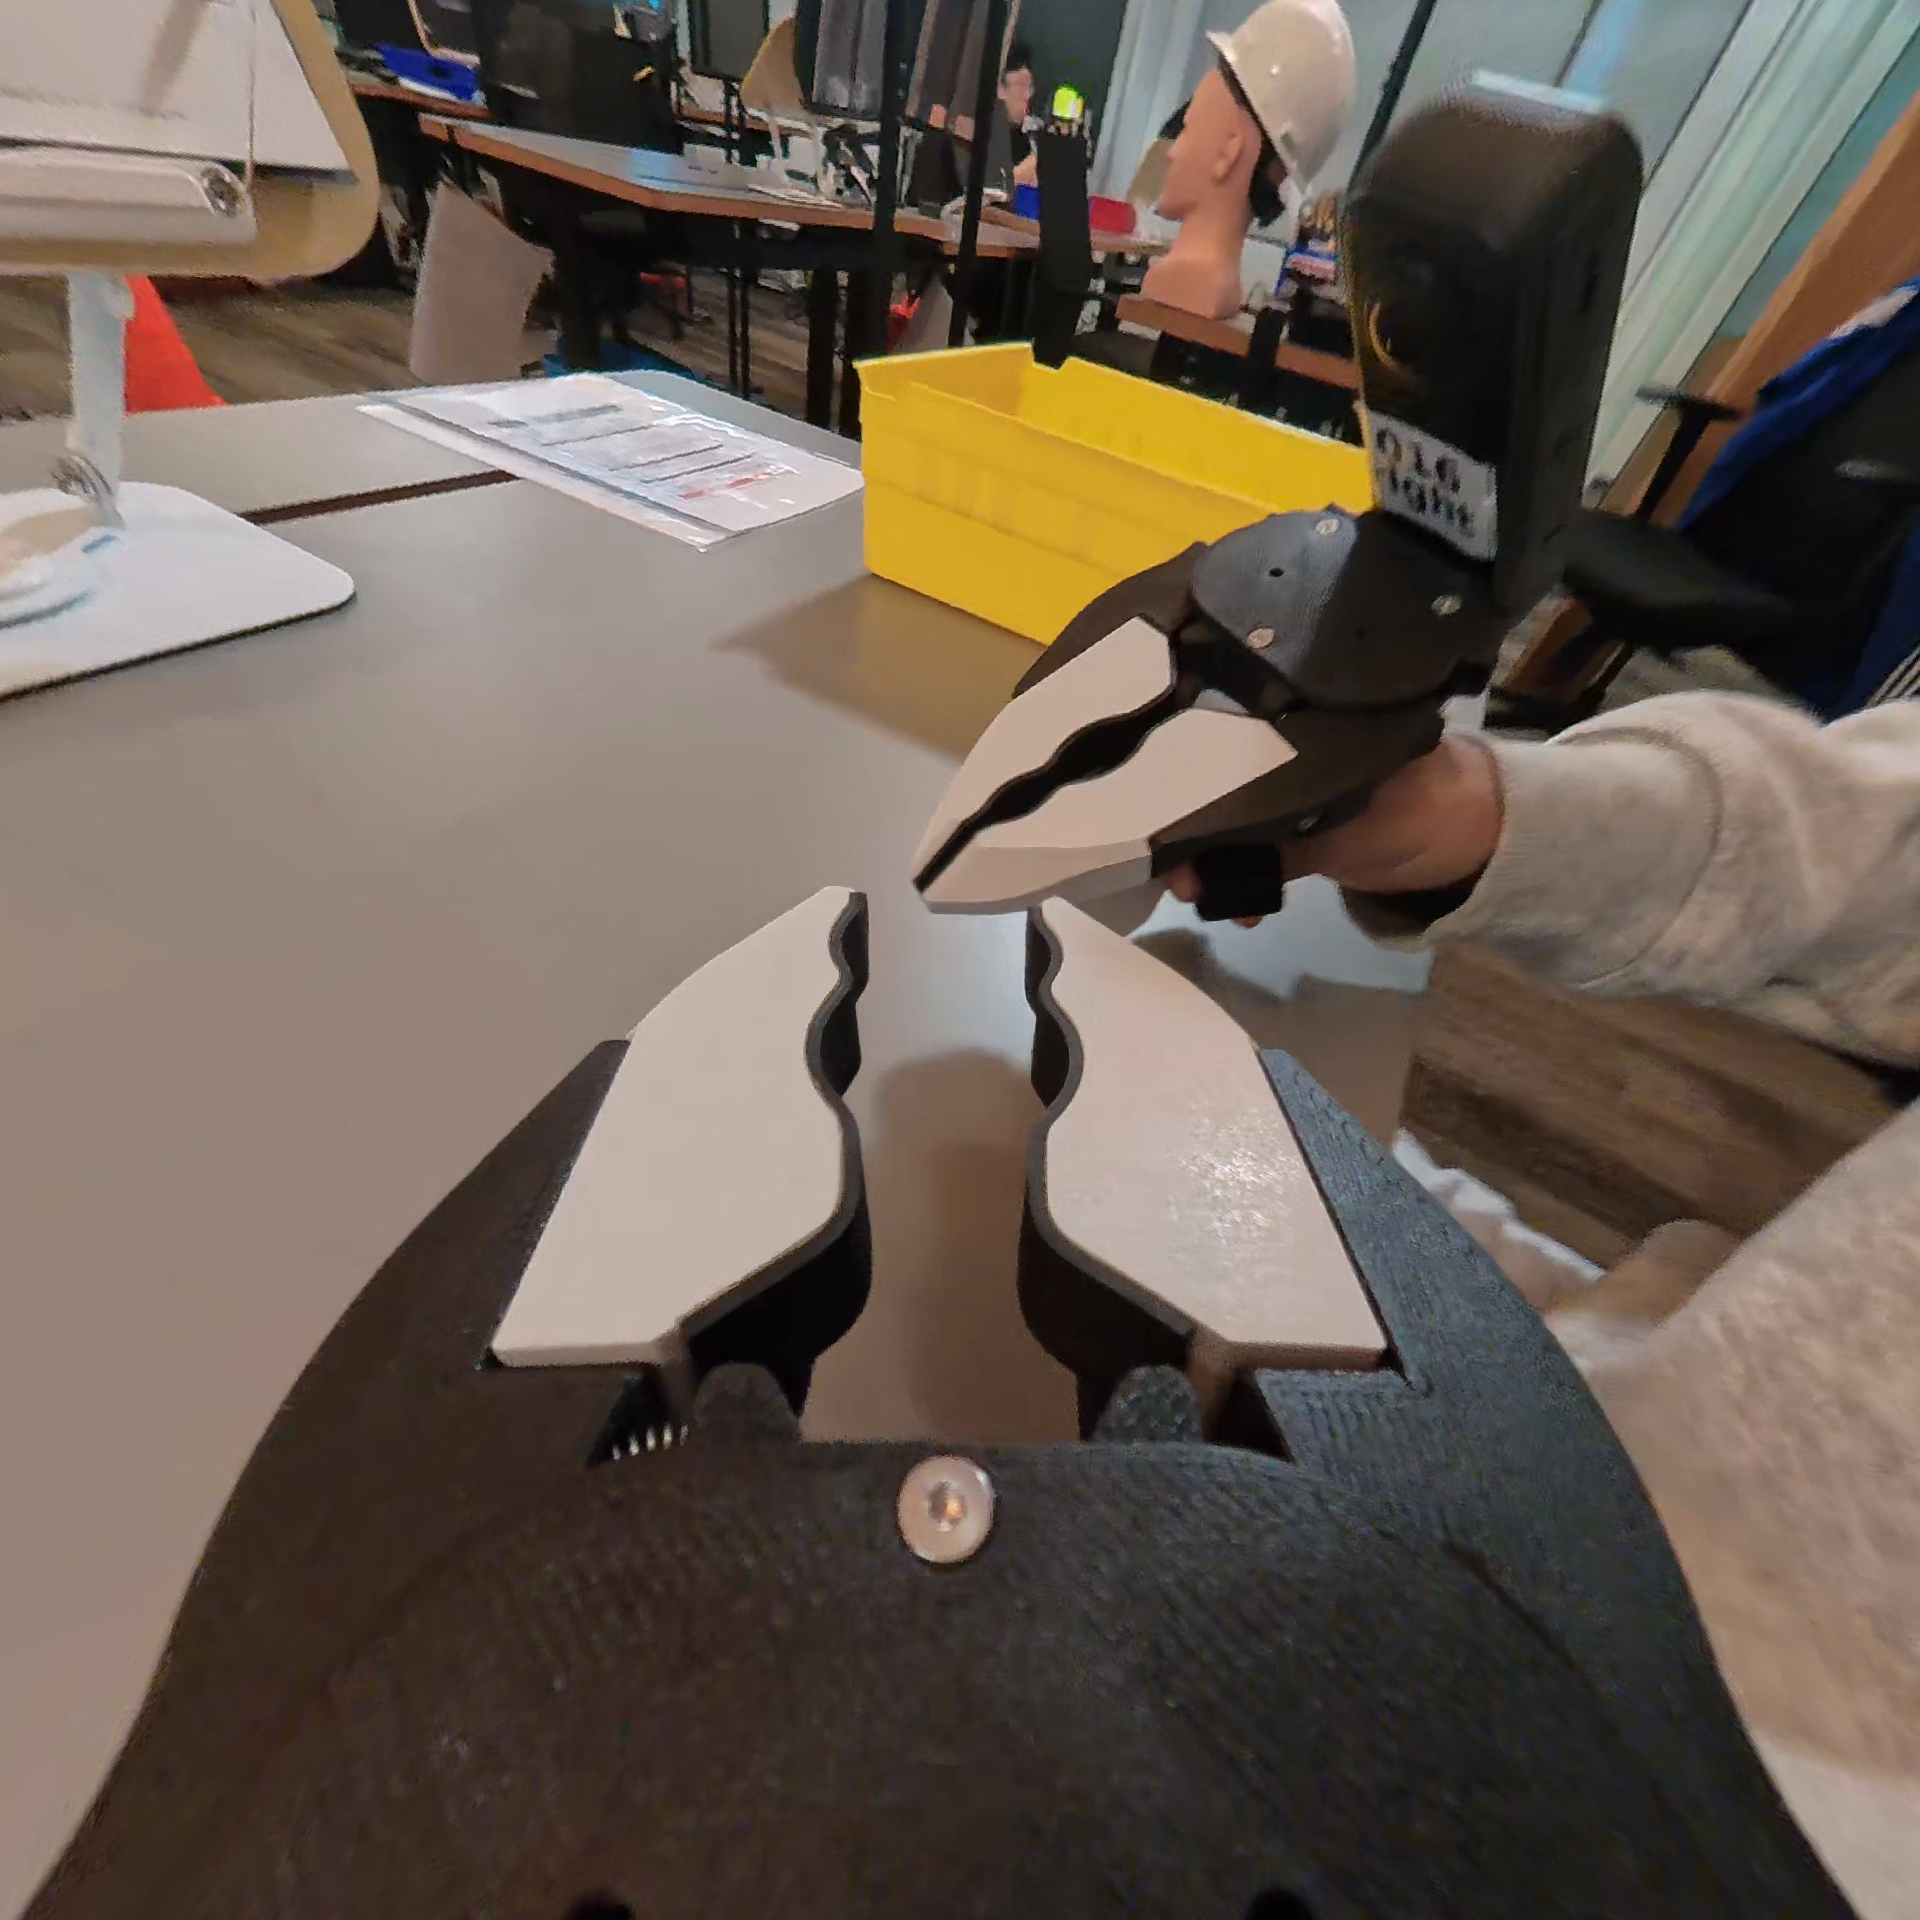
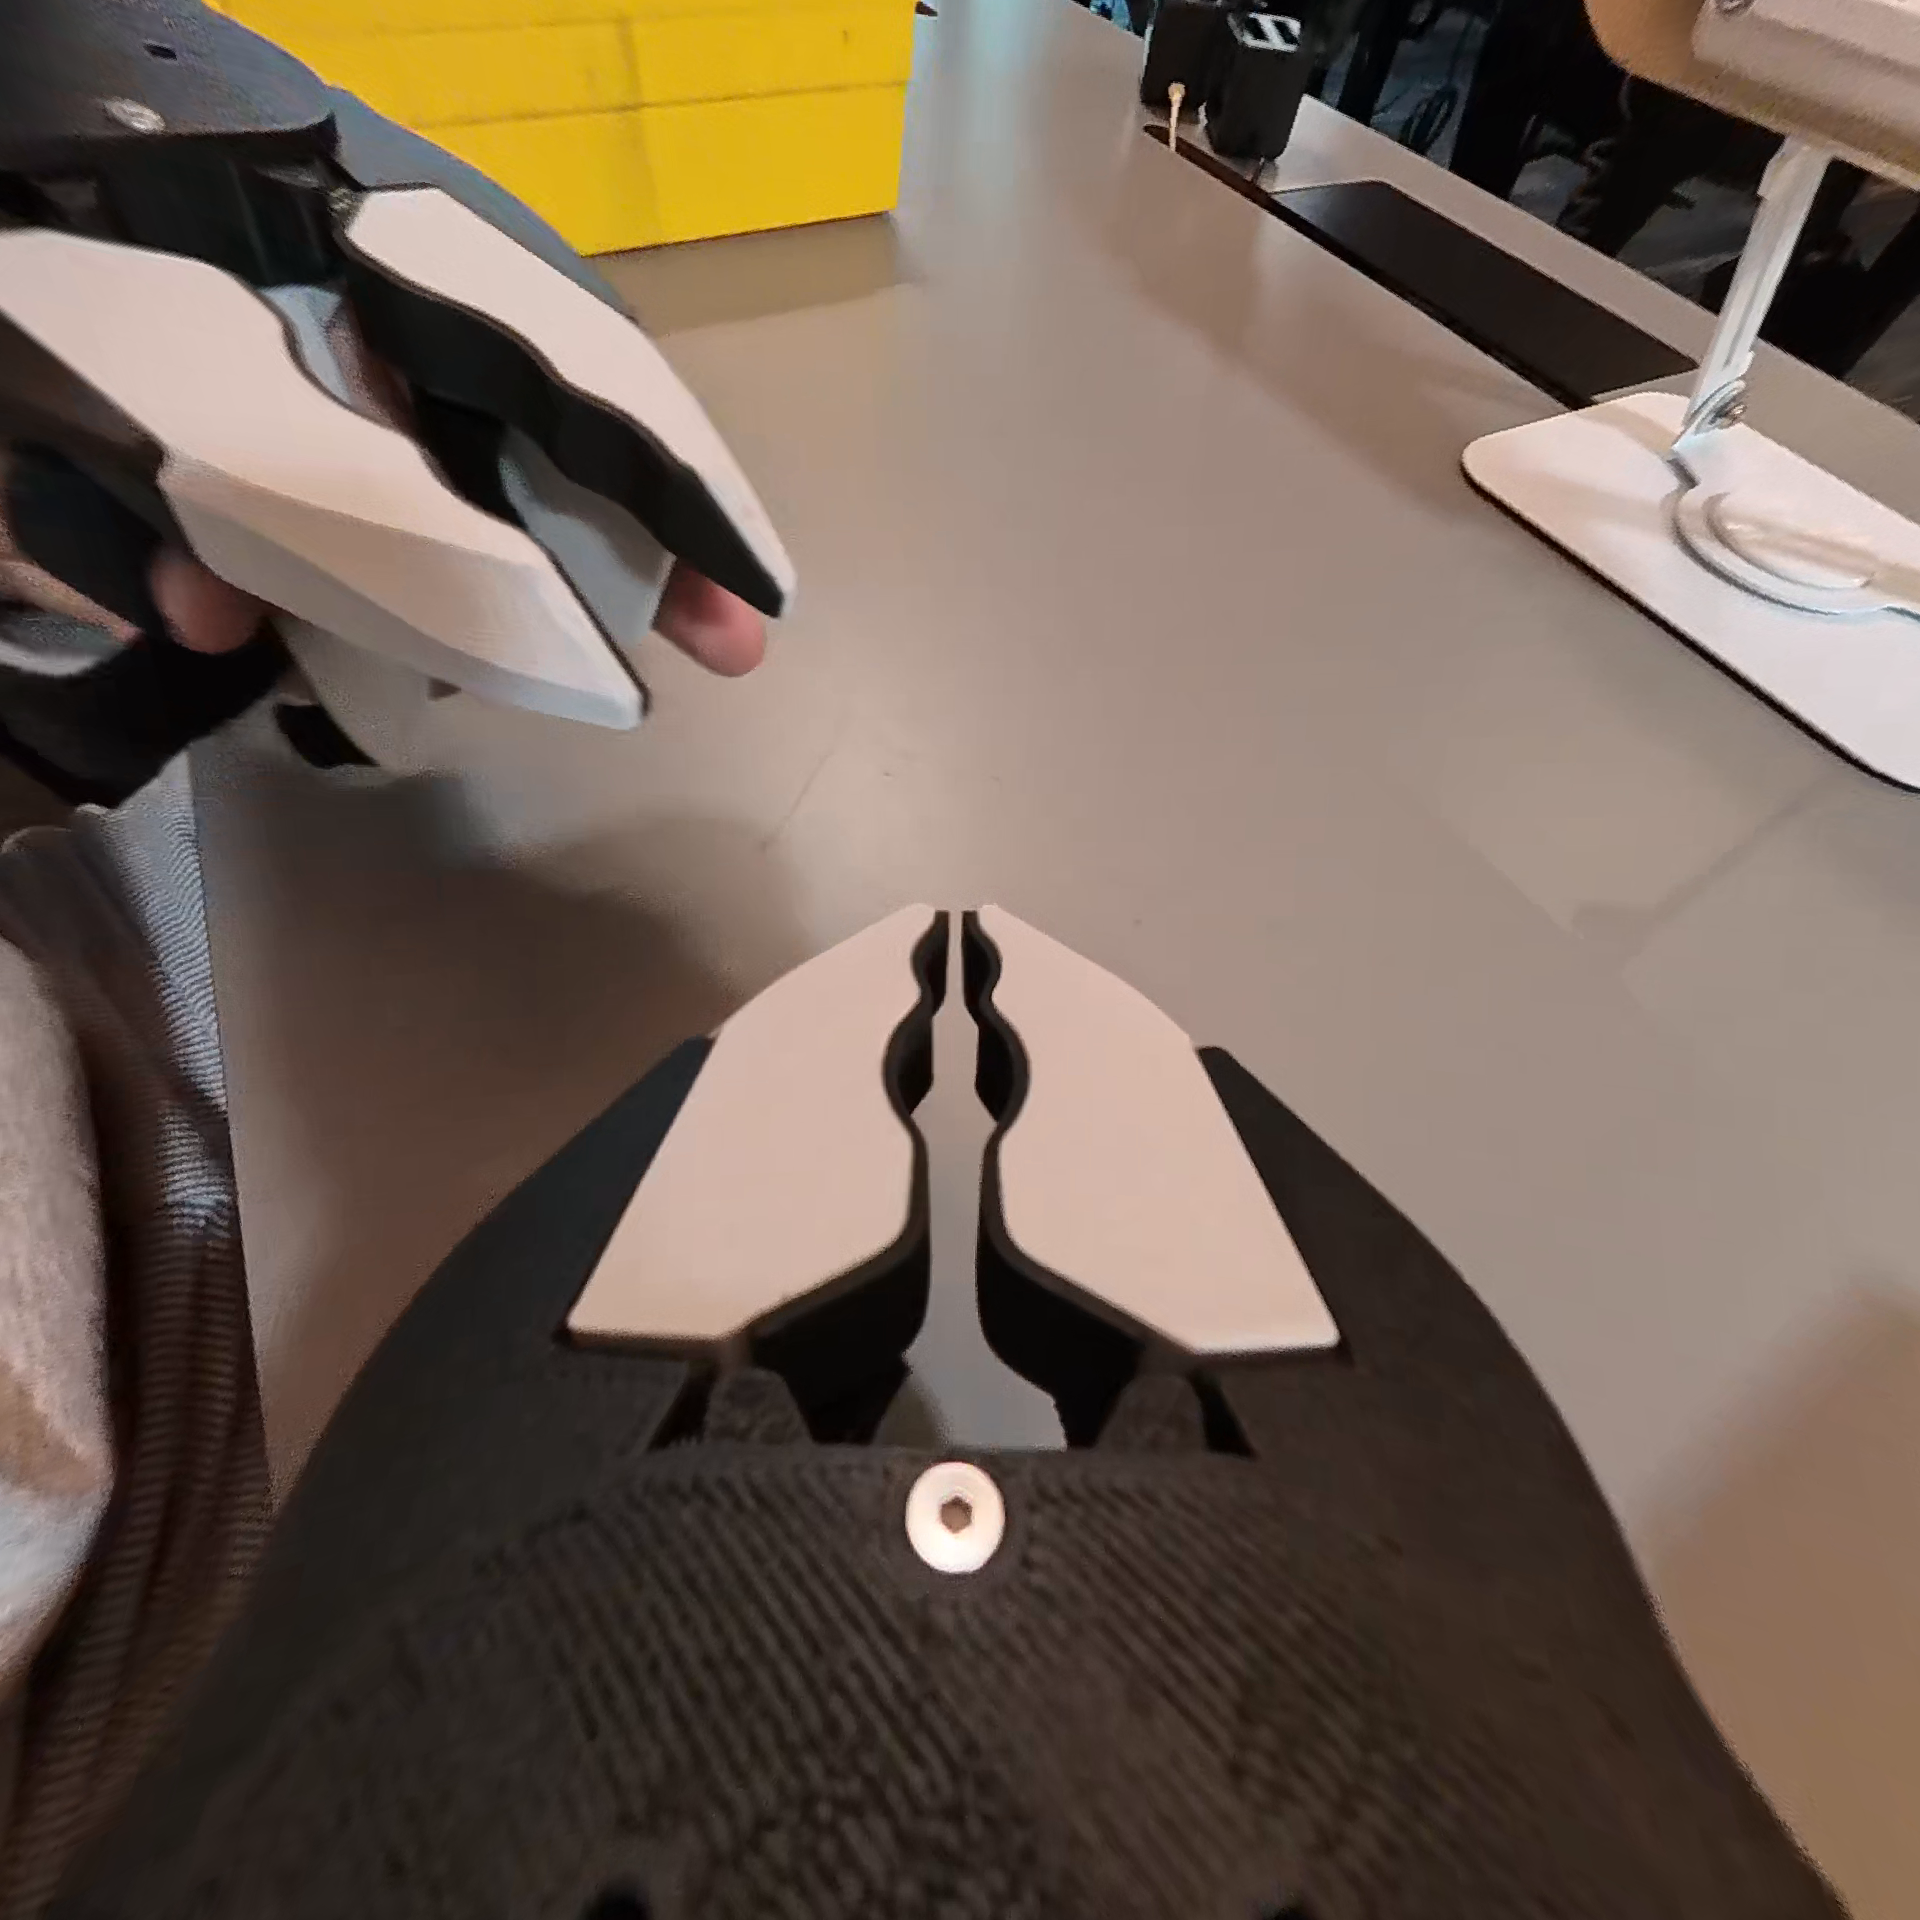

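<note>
My left gripper (image 1: 945, 912) is open and empty, a little above the grey table (image 1: 468, 831). My right gripper (image 2: 956, 916) is shut with nothing between its white fingers, also over the table. In the left wrist view the right gripper (image 1: 927, 883) is held by a hand in a grey sleeve (image 1: 1662, 862), and its tips are just beyond and right of my left fingertips. In the right wrist view the left gripper (image 2: 707, 649) shows at the upper left, with its jaws apart. The nearest thing to both is a yellow bin (image 1: 1039, 488).
The yellow bin (image 2: 623, 104) stands at the table's far side. A white monitor stand base (image 1: 156, 603) (image 2: 1683, 561) sits on the table. A sheet in a plastic sleeve (image 1: 623, 447) lies further back. Desks, a chair (image 1: 1683, 582) and a mannequin head with a hard hat (image 1: 1247, 156) are beyond. About 6 cm separates my left fingertips from my right.
</note>
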Motion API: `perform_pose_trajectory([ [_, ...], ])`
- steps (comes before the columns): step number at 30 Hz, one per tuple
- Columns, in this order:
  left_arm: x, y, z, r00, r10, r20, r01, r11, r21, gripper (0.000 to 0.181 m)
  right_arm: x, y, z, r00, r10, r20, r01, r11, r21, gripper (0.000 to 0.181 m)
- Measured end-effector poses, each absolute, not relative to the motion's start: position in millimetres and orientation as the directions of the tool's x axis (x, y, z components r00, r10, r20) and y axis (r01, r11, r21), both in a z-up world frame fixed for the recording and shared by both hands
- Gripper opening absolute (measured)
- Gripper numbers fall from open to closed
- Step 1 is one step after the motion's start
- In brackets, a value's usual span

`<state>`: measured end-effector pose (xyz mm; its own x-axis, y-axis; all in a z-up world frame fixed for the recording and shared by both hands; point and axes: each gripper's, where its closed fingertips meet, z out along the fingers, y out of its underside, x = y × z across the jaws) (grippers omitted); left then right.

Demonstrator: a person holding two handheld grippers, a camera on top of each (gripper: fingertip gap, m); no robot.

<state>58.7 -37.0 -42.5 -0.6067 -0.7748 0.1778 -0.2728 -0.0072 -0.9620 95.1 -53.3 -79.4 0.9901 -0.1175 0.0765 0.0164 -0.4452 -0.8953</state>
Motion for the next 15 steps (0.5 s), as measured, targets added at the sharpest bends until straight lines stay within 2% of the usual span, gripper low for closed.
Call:
perform_pose_trajectory([
  [1,55,-38,-38,-0.605,-0.766,0.217,-0.286,-0.045,-0.957,0.029,94,-52,-75,0.989,-0.123,0.077,0.017,-0.43,-0.903,0.002],
  [6,33,-31,-23,-0.589,-0.731,0.345,-0.333,-0.169,-0.928,0.029,84,-46,-68,0.987,-0.115,0.11,0.056,-0.396,-0.917,0.0],
  [15,-5,36,-18,-0.409,-0.739,0.535,-0.341,-0.42,-0.841,0.029,55,13,-55,0.995,-0.004,0.1,0.092,-0.351,-0.932,0.001],
])
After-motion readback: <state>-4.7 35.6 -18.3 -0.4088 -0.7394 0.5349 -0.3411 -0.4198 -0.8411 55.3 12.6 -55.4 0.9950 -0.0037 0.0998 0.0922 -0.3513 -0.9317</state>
